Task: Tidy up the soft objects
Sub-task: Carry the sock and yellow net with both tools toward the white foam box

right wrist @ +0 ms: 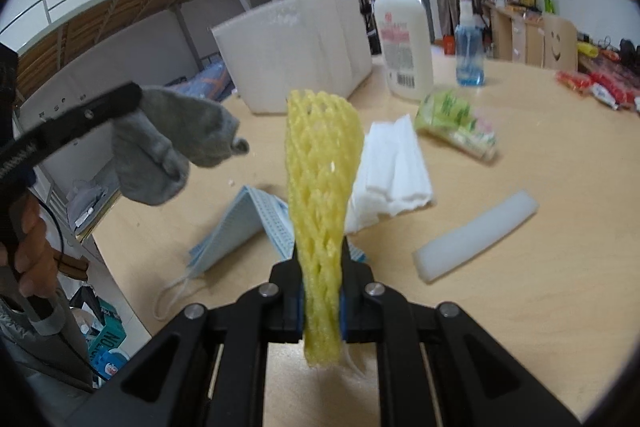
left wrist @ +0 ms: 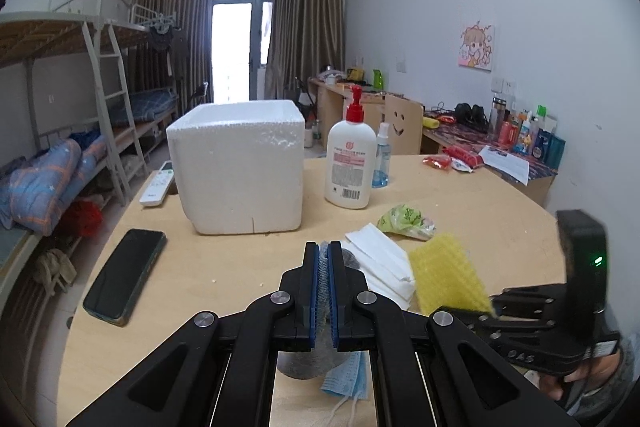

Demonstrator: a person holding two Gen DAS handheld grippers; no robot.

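My left gripper (left wrist: 327, 259) is shut on a grey sock (right wrist: 172, 143), which hangs above the table's left side; in the left wrist view the sock (left wrist: 308, 365) shows below the fingers. My right gripper (right wrist: 320, 267) is shut on a yellow foam net (right wrist: 320, 163), held upright above the table; it also shows in the left wrist view (left wrist: 448, 279). A blue face mask (right wrist: 244, 227), a white folded cloth (right wrist: 392, 171), a green crumpled bag (right wrist: 456, 123) and a white foam strip (right wrist: 476, 235) lie on the wooden table (right wrist: 540, 167). A white foam box (left wrist: 240, 167) stands behind them.
A lotion bottle (left wrist: 351, 163) and a blue spray bottle (left wrist: 381, 163) stand right of the box. A black phone (left wrist: 126, 275) and a white remote (left wrist: 158, 183) lie at the table's left. Red snack packets (left wrist: 452, 159) lie far right. Bunk beds stand to the left.
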